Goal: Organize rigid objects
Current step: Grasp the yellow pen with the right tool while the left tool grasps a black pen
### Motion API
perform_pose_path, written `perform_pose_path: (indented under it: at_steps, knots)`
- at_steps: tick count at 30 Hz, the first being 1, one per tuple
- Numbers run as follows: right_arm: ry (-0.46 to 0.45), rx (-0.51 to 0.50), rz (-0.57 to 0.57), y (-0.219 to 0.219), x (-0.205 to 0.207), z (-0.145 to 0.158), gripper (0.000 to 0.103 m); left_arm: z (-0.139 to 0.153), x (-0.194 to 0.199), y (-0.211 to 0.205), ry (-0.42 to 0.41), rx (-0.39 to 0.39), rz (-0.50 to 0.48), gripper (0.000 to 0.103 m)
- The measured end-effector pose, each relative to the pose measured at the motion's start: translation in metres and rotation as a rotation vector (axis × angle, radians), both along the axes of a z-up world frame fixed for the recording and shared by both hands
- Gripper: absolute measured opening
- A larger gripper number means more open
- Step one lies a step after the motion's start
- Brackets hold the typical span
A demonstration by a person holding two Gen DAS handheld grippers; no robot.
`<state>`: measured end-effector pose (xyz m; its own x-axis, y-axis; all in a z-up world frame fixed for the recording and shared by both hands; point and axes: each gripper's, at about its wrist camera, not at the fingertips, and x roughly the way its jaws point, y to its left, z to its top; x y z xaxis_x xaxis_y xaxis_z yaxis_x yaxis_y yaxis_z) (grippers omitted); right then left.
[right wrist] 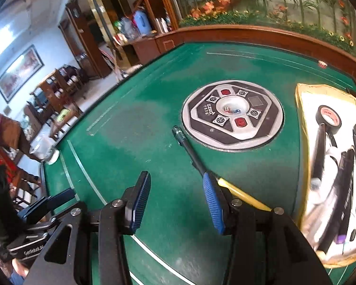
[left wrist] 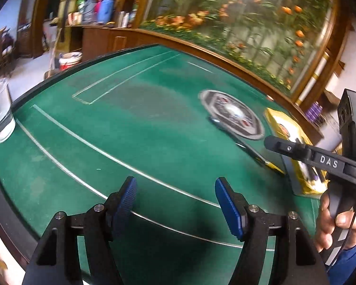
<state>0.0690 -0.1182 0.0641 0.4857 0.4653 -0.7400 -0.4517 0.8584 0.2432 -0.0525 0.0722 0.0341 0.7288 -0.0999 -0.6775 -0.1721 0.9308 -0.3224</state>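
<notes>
A screwdriver (right wrist: pixel 194 154) with a black shaft and yellow handle lies on the green felt table (right wrist: pixel 142 123), just right of my right gripper (right wrist: pixel 176 204), whose right finger covers part of it. It also shows in the left wrist view (left wrist: pixel 256 153). A yellow-rimmed box (right wrist: pixel 301 123) at the right holds a black tape roll (right wrist: pixel 328 118) and several dark tools. My right gripper is open and empty. My left gripper (left wrist: pixel 175 206) is open and empty over bare felt. The right gripper's body (left wrist: pixel 320 159) shows at the right of the left wrist view.
A round grey dice panel (right wrist: pixel 232 116) sits in the table's middle. A clear glass of water (left wrist: pixel 0 116) stands near the table's left edge. A wooden ledge and a flower mural run behind the table. Chairs and cabinets stand beyond the left edge.
</notes>
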Motion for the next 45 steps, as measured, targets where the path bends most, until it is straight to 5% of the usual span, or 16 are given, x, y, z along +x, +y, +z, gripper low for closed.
perform_pose_path:
  at_steps: [13, 27, 33, 37, 45]
  knots:
    - [0.112, -0.09, -0.111, 0.036, 0.058, -0.045, 0.049, -0.02, 0.005, 0.018, 0.013, -0.071, 0.001, 0.072]
    - [0.161, -0.075, 0.139, 0.066, 0.004, -0.039, 0.051, -0.02, 0.005, 0.018, 0.01, -0.069, 0.005, 0.072]
    - [0.009, -0.166, -0.014, 0.039, 0.015, -0.022, 0.052, -0.019, 0.004, 0.018, 0.012, -0.056, 0.014, 0.072]
    - [0.089, -0.173, -0.011, 0.027, 0.021, -0.041, 0.053, -0.019, 0.002, 0.019, 0.012, -0.052, 0.02, 0.072]
    - [0.095, -0.147, 0.093, 0.028, -0.018, -0.039, 0.056, -0.018, 0.001, 0.018, 0.015, -0.039, 0.033, 0.072]
